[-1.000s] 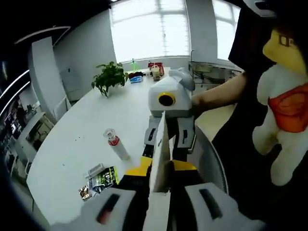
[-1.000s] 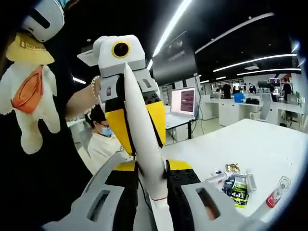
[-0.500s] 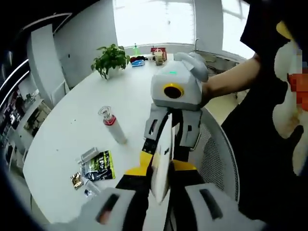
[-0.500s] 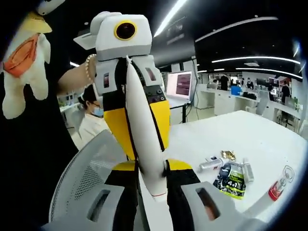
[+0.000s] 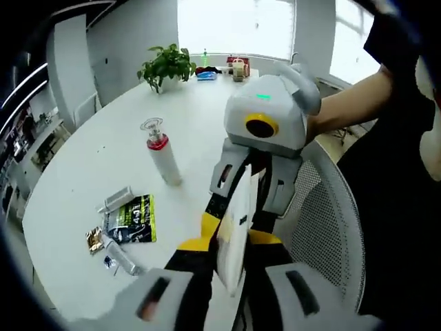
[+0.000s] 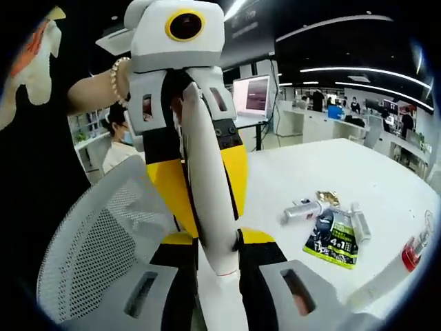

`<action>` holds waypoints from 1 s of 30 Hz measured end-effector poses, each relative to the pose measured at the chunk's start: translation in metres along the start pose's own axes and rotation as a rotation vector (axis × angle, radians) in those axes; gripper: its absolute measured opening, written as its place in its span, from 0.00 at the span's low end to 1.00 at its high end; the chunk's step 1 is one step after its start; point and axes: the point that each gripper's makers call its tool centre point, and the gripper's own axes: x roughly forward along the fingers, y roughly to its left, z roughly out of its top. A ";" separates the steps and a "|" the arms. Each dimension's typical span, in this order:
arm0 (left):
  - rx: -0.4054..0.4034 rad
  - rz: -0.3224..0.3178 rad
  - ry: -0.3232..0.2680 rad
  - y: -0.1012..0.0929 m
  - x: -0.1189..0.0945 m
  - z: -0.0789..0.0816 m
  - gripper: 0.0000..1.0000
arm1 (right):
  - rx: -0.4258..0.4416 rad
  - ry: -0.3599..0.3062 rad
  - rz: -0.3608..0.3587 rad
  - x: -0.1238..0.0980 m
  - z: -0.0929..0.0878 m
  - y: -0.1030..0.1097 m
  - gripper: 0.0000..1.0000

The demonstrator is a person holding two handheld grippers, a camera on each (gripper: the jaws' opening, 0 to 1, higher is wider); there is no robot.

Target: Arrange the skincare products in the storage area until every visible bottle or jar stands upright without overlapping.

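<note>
— White table (image 5: 83,172) spreads left of the left gripper (image 5: 231,276); a mesh chair back (image 5: 324,227) sits right of it.

— And the grippers?

— Both clamp one white tube (image 6: 210,207) from opposite ends; the right gripper (image 6: 217,265) has its jaws pressed on the tube's sides, with the left gripper facing it.

— Other products?

— A white bottle with a red collar (image 5: 162,155) stands on the table ahead-left of the left gripper. Nearer lie a green sachet (image 5: 134,217) and small tubes (image 6: 303,210).
</note>
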 end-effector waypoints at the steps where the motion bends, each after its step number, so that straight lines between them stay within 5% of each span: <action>1: -0.002 -0.004 0.002 0.000 0.003 -0.002 0.17 | 0.001 0.005 -0.001 0.001 -0.003 -0.001 0.21; 30: -0.023 -0.044 0.007 0.013 0.030 -0.024 0.16 | 0.040 0.094 -0.030 0.013 -0.036 -0.015 0.22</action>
